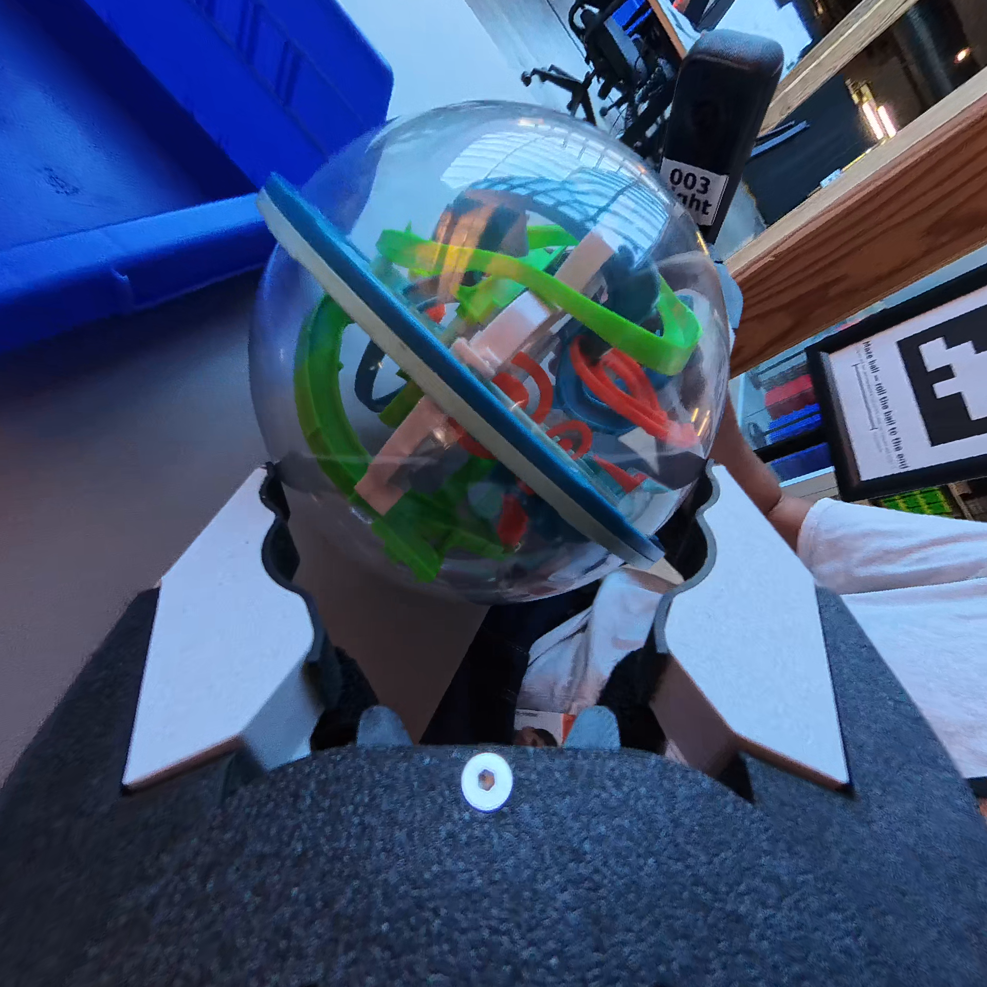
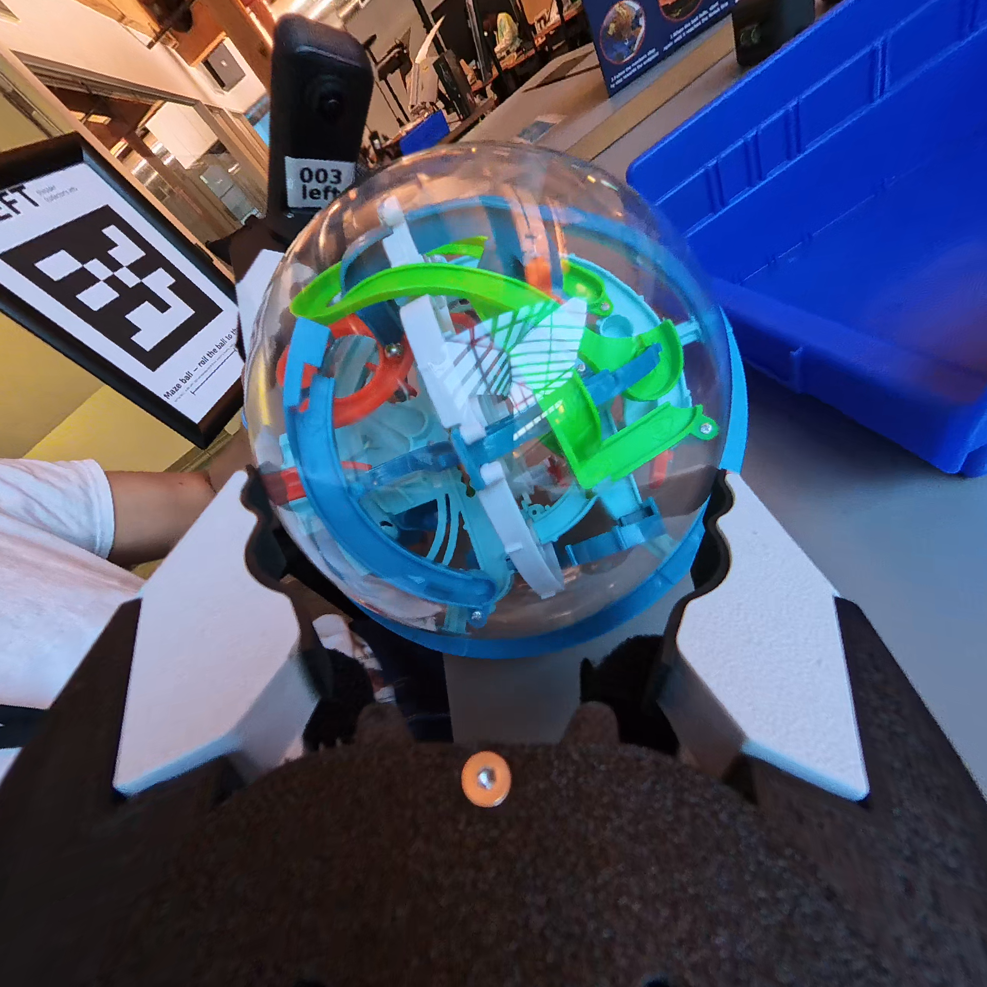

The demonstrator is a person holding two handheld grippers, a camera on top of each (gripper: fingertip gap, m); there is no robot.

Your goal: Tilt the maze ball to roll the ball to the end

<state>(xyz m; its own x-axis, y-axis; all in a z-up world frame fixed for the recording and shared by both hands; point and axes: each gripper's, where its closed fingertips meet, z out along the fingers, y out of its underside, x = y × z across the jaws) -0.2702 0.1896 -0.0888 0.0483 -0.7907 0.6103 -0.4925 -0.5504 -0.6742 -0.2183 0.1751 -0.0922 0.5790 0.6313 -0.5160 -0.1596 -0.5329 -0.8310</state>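
Nearest the lens in the left wrist view, the left gripper (image 1: 488,512) has its white, black-edged jaws spread wide and pressed against the lower flanks of the clear plastic maze ball (image 1: 488,352), pinching it from both sides. The sphere is held up off the worktop, its blue-and-white equator ring (image 1: 454,368) running diagonally from upper left to lower right, with green, red and blue tracks packed inside.

In the right wrist view the right gripper (image 2: 483,523) does the same from the opposite side: its jaws are wide apart and clamp the maze ball (image 2: 488,395) low on its shell, the blue ring (image 2: 734,395) curving round the far and lower edge. A small steel ball (image 2: 393,350) sits by the red loop track; other small metal dots on the tracks cannot be told apart from it with certainty.

Behind the sphere, each view shows the other gripper's black camera post rising with a white label. A person's forearm and white sleeve (image 1: 881,582) reach in at the side.

Farther back, the pale grey worktop (image 2: 854,561) carries a large blue plastic bin (image 2: 833,224) and a black-framed sign with a black-and-white square marker (image 2: 115,288). Beyond are a pale wooden beam (image 1: 854,240), shelves with coloured bins, glass partitions, office chairs and a dark blue poster board.
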